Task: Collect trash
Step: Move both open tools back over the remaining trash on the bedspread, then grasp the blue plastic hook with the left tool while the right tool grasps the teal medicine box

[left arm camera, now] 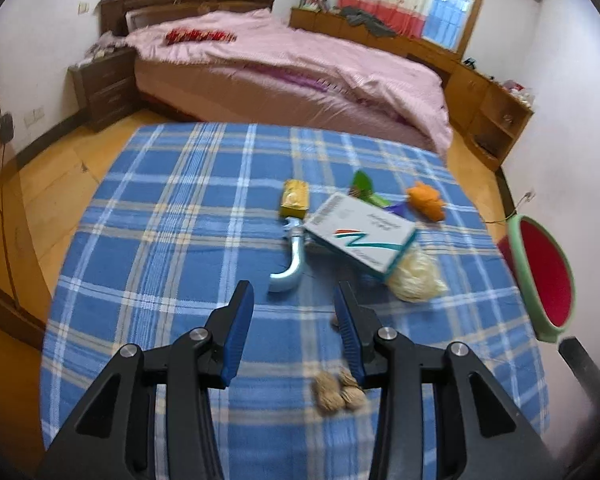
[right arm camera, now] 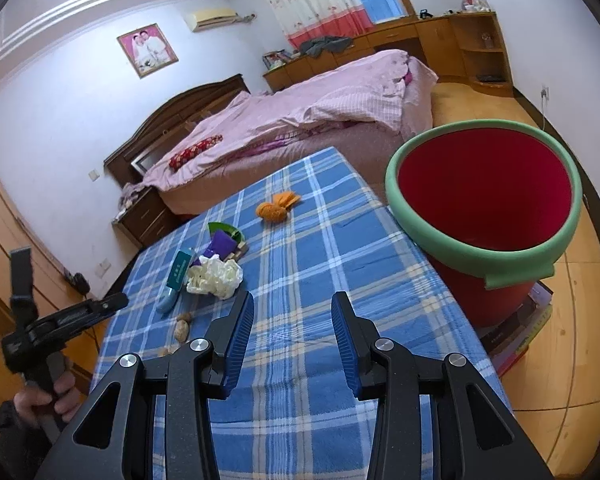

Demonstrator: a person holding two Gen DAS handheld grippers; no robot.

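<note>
Both the left gripper [left arm camera: 296, 294] and right gripper [right arm camera: 292, 304] hang released, empty; lower the left squarely over the near walnut shells [left arm camera: 338, 394]; clench gently.

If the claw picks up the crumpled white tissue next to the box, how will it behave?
The crumpled white tissue looks soft and puffy, so it will probably squash flat between the pads rather than resist. It seems very light and should lift easily. Its loose folds touch the box, so an edge may drag on it.
</note>
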